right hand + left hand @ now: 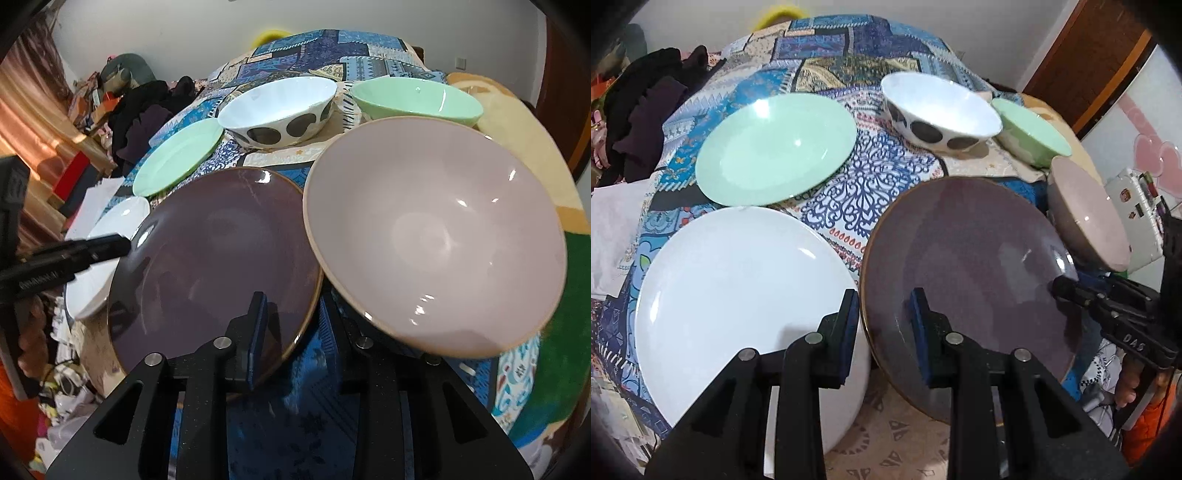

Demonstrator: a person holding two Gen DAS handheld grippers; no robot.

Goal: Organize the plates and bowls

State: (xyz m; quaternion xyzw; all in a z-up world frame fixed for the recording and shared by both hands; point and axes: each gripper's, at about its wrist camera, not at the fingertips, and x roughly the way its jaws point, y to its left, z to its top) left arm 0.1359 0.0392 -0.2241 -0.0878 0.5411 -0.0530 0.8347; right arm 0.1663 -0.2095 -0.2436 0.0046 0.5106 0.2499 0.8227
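A dark purple plate [971,266] [214,251] is held between both grippers. My left gripper [884,295] [123,243] is shut on its left rim, one finger inside the plate and one outside. On the opposite rim my right gripper [295,302] [1060,288] is shut, its right finger partly hidden under a pink bowl [436,229] [1086,214]. Left of the purple plate lies a white plate [738,288] [122,214]. Farther back are a green plate [775,147] [177,162], a white bowl with dark spots [942,107] [277,107] and a green bowl [1030,129] [413,98].
A patterned blue cloth [868,184] covers the table. A pile of dark clothes [646,110] [147,110] and white paper [609,221] lie at the left edge. A white box with stickers [1137,206] stands off the right side. A hand [1126,387] grips the right tool.
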